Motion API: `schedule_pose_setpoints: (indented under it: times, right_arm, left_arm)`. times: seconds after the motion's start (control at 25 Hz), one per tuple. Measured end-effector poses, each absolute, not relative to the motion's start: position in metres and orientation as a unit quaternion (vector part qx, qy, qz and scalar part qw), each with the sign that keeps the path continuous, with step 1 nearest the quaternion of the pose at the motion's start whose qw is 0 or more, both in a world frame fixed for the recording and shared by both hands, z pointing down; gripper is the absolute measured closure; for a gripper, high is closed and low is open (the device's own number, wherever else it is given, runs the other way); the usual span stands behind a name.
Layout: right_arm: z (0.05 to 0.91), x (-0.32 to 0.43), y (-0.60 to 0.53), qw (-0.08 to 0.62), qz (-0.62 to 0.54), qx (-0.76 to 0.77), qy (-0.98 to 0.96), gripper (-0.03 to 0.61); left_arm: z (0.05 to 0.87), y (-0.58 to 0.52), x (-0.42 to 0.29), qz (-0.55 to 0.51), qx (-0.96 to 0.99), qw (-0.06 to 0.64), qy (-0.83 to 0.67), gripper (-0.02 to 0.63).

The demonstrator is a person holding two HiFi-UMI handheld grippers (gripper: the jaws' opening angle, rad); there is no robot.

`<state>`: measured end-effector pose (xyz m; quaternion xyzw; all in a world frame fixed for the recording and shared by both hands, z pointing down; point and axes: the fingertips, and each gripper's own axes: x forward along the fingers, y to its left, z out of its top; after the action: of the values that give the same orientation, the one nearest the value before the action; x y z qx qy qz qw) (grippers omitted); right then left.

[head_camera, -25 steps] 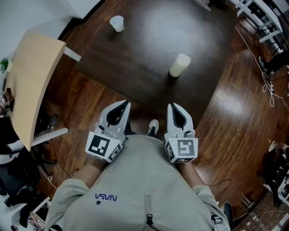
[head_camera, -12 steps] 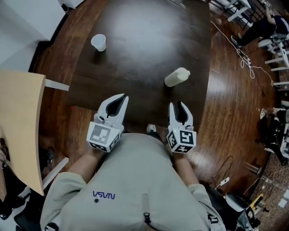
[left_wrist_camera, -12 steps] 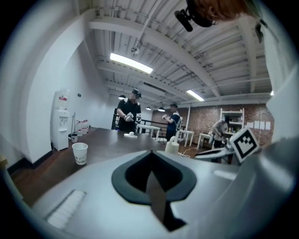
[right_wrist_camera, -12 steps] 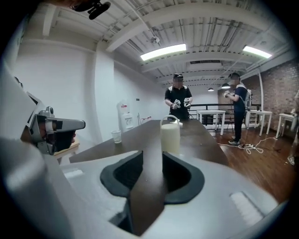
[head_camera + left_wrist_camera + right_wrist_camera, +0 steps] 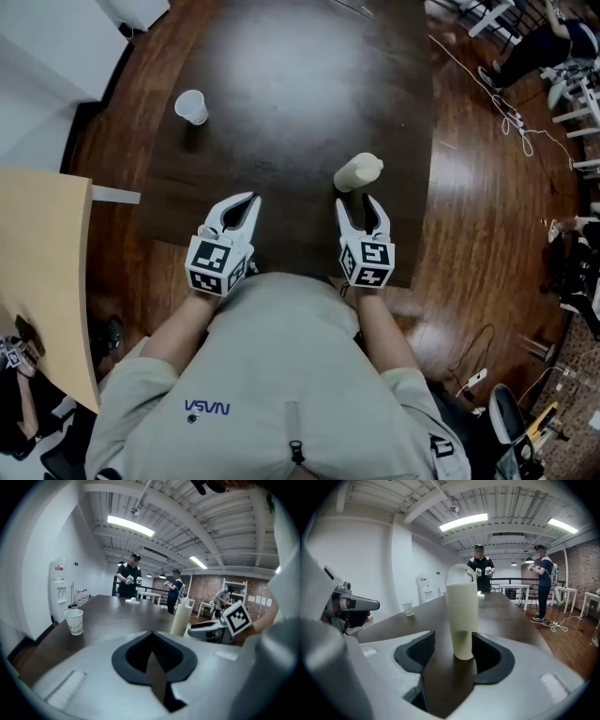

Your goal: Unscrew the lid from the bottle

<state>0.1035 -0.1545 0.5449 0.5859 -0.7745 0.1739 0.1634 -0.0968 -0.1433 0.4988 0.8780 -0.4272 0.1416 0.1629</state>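
Note:
A tall cream bottle (image 5: 358, 172) with a cream lid (image 5: 461, 573) stands upright near the front right of the dark table (image 5: 281, 84). My right gripper (image 5: 364, 208) is just behind it. Its jaws have just been opening and now stand open. In the right gripper view the bottle (image 5: 462, 616) rises at the mouth of my right gripper (image 5: 452, 667), nearer the right-hand jaw, and no pad presses on it. My left gripper (image 5: 240, 208) is shut and empty at the table's front edge, to the left of the bottle (image 5: 180, 618).
A white paper cup (image 5: 190, 106) stands at the table's far left, also in the left gripper view (image 5: 74, 621). A light wooden tabletop (image 5: 42, 272) lies at the left. People (image 5: 480, 573) stand beyond the table's far end. Cables (image 5: 511, 122) trail on the floor at the right.
Both grippers have moved forward and down to the table's front edge. The right gripper's jaws have gone from shut to open, and the bottle is now right at its tips.

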Motion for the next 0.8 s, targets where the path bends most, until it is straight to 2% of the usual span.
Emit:
schedule_pose_setpoints:
  times: [0.12, 0.2, 0.56, 0.8]
  right_arm:
    - [0.564, 0.098, -0.171, 0.17, 0.185, 0.563, -0.787, 0.259]
    - [0.572, 0.095, -0.18, 0.175, 0.18, 0.551, -0.796, 0.236]
    - [0.588, 0.075, -0.207, 0.181, 0.152, 0.511, -0.826, 0.215]
    - [0.584, 0.071, -0.226, 0.159, 0.139, 0.523, -0.826, 0.215]
  left_arm:
    - [0.499, -0.143, -0.096, 0.147, 0.869, 0.171, -0.44, 0.612]
    - [0.499, -0.14, -0.097, 0.152, 0.864, 0.176, -0.446, 0.612]
    - [0.501, -0.118, -0.116, 0.188, 0.842, 0.189, -0.47, 0.612]
    - [0.498, -0.114, -0.13, 0.217, 0.841, 0.18, -0.461, 0.612]
